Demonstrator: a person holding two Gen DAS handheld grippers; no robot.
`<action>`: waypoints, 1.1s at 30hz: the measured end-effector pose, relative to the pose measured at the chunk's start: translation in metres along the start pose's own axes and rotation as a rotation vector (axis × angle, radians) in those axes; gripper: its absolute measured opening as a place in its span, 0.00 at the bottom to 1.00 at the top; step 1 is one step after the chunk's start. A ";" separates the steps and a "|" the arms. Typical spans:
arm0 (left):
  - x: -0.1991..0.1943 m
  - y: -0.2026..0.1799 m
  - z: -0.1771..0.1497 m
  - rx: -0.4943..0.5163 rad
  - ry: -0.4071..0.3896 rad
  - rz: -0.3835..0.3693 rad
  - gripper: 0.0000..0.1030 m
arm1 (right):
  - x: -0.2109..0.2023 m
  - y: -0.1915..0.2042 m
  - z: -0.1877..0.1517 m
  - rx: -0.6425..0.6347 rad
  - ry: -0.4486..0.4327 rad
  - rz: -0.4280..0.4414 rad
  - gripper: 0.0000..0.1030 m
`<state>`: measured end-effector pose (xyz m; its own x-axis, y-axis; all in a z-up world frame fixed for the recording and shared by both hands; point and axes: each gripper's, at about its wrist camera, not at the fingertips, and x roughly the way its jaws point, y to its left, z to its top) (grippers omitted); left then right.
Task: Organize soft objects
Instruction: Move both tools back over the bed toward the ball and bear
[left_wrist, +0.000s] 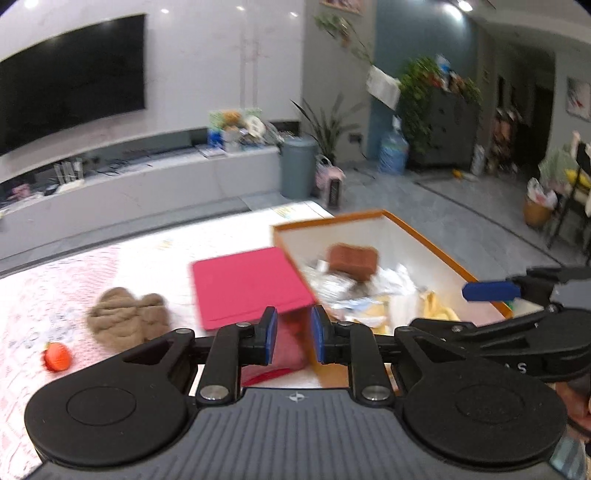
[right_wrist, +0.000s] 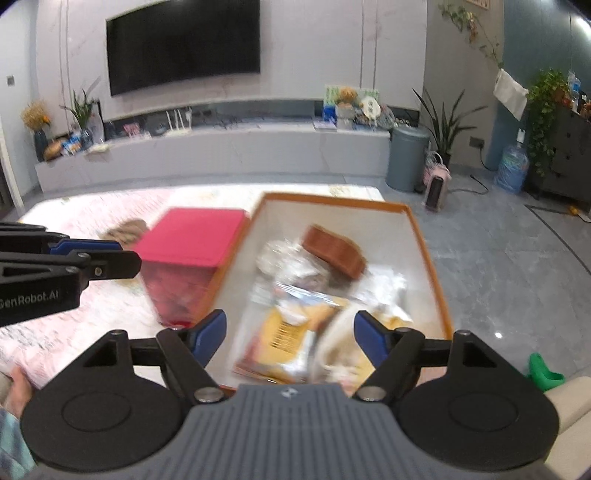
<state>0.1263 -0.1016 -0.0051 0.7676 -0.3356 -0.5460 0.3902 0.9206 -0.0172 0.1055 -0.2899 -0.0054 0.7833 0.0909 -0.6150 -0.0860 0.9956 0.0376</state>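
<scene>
Wall television (right_wrist: 183, 46), grey bin (right_wrist: 407, 158), water jug (right_wrist: 511, 168), potted plants (right_wrist: 447, 122)

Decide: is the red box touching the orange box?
Touching. In the right wrist view, the red box sits flush against the left wall of the orange box, no gap showing; the left wrist view agrees.

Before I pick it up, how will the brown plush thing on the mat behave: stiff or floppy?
The brown plush thing looks slumped and lumpy on the mat, so probably floppy and light. Its fuzzy surface should grip well; it is unlikely to roll.
</scene>
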 end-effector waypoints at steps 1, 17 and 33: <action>-0.004 0.006 -0.002 -0.013 -0.012 0.009 0.23 | -0.002 0.007 -0.001 0.007 -0.014 0.012 0.73; -0.036 0.119 -0.055 -0.191 -0.008 0.171 0.29 | 0.022 0.123 -0.009 -0.002 -0.081 0.186 0.77; -0.009 0.203 -0.065 -0.246 0.048 0.234 0.47 | 0.095 0.212 -0.011 -0.188 -0.079 0.240 0.72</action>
<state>0.1654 0.1018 -0.0584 0.7948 -0.1049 -0.5978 0.0671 0.9941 -0.0853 0.1547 -0.0700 -0.0648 0.7713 0.3320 -0.5430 -0.3812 0.9242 0.0236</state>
